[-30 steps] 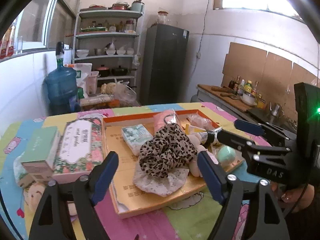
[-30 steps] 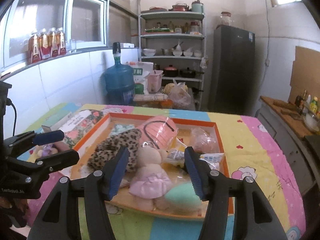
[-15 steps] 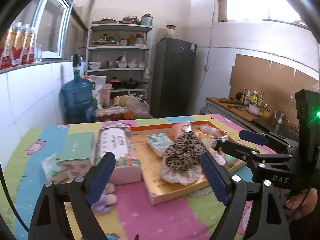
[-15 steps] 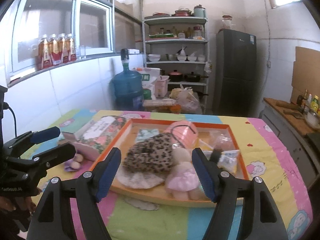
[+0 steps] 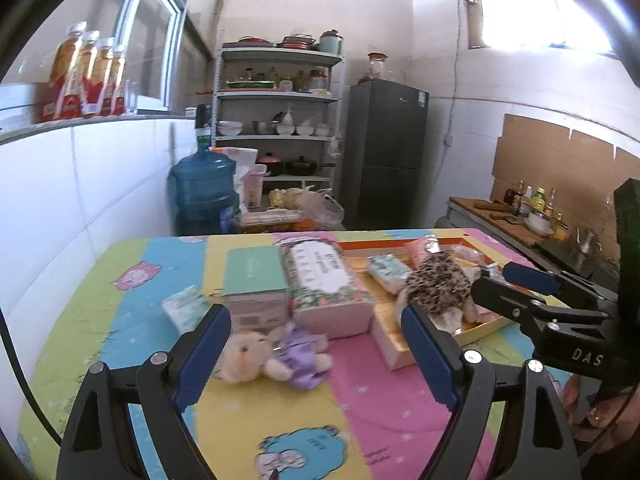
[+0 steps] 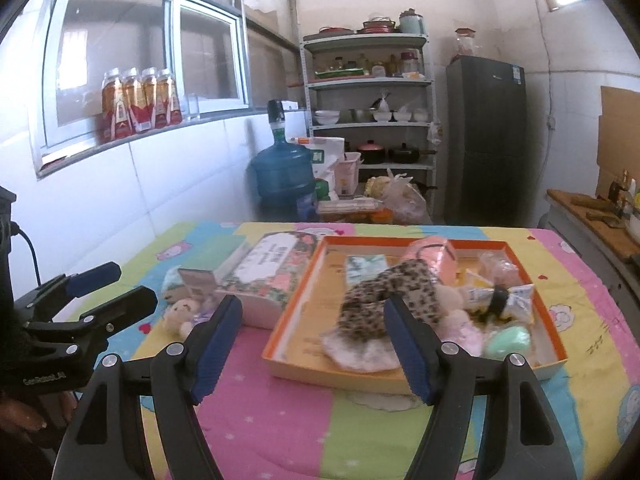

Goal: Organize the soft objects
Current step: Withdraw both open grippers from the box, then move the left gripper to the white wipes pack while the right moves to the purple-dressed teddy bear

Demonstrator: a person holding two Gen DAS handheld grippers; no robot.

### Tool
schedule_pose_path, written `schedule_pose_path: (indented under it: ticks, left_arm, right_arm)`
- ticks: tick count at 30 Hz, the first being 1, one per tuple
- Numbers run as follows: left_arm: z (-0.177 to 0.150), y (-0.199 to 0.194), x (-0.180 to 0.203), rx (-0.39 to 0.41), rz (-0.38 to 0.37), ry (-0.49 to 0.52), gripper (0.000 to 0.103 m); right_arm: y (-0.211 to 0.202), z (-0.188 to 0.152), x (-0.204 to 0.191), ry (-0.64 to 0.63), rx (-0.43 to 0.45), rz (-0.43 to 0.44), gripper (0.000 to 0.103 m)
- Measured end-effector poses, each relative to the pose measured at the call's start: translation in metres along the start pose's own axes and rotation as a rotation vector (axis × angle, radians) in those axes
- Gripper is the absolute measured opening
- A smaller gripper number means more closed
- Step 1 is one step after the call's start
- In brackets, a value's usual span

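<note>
An orange-rimmed tray (image 6: 296, 300) on the table holds soft things: a leopard-print scrunchie (image 6: 384, 292), a white lace cloth (image 6: 352, 350), a pink plush (image 6: 460, 322), a mint sponge (image 6: 506, 340) and tissue packs. A small cream and purple plush toy (image 5: 272, 354) lies on the mat in front of the boxes, outside the tray; it also shows in the right wrist view (image 6: 186, 312). My left gripper (image 5: 316, 350) is open and empty just before that toy. My right gripper (image 6: 312, 344) is open and empty before the tray.
A floral tissue box (image 5: 324, 280), a green box (image 5: 254, 280) and a small tissue pack (image 5: 184, 308) stand left of the tray. A blue water jug (image 6: 282, 178), shelves (image 6: 368, 120) and a fridge (image 6: 486, 140) stand behind the table. A counter (image 5: 504, 216) is at right.
Both grippers have pulled back and up from the tray. The left view has swung left, bringing the plush toy and boxes between its fingers.
</note>
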State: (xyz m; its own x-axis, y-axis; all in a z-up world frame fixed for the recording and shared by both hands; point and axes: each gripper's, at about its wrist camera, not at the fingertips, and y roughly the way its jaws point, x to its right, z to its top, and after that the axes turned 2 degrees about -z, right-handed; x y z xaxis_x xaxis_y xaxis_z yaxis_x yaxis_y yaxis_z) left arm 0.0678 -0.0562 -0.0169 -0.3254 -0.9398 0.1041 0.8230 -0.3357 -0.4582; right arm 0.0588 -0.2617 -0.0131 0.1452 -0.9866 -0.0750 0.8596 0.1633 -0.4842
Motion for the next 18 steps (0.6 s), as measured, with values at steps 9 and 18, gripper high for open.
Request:
schedule_pose_path:
  ticks: [9, 18]
  left_arm:
    - [-0.01, -0.017, -0.044, 0.003, 0.056, -0.033, 0.087]
    - [-0.023, -0.024, -0.097, 0.003, 0.129, -0.106, 0.087]
  right_arm:
    - [0.005, -0.005, -0.044, -0.003, -0.005, 0.02, 0.075]
    - [0.034, -0.02, -0.08, -0.013, -0.068, 0.032, 0.075]
